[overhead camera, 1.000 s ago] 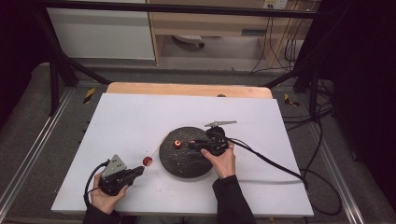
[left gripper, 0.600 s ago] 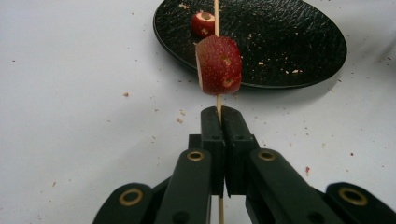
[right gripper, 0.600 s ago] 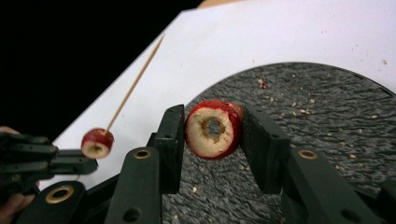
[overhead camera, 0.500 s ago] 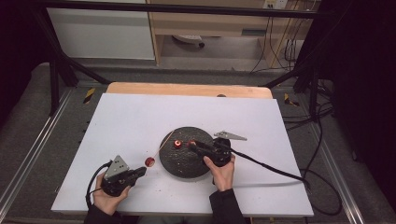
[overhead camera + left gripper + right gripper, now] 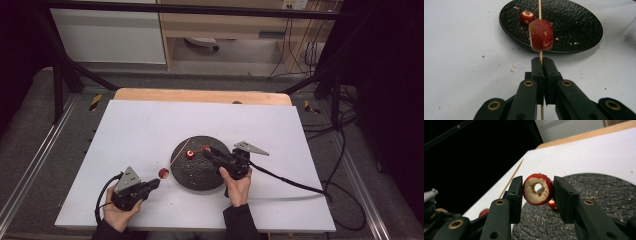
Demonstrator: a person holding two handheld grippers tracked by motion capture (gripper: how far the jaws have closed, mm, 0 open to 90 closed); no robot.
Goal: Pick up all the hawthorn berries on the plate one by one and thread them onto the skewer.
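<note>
The step in hand looks like threading cored fruit onto a skewer. To do it well, the ring's bore has to meet the skewer's free tip squarely, so the right tongs should turn the hole toward the point and slide on straight, not at a slant, or the thin stick may bend or split the flesh.

Taking the plate (image 5: 200, 172) as landmark: it is black, rough-textured, scattered with crumbs, and sits near the middle of the white board (image 5: 150, 125). The board lies on a wooden table (image 5: 200, 95) whose far edge shows beyond the plate. Farther off are a dark frame, cables at the right, and pale cabinets.

The left tongs (image 5: 541, 65), off the plate's near-left edge, are closed tight on the skewer (image 5: 539, 7), which runs out over the plate. A red berry (image 5: 541, 35) is already spiked on it just past the jaws, by the plate's rim.

The right tongs (image 5: 537, 188), above the plate's middle, are part-open, clamping a cored red ring (image 5: 537, 188) by its sides, hole facing the camera. One more cored piece (image 5: 526, 17) rests on the plate's far-left part.
</note>
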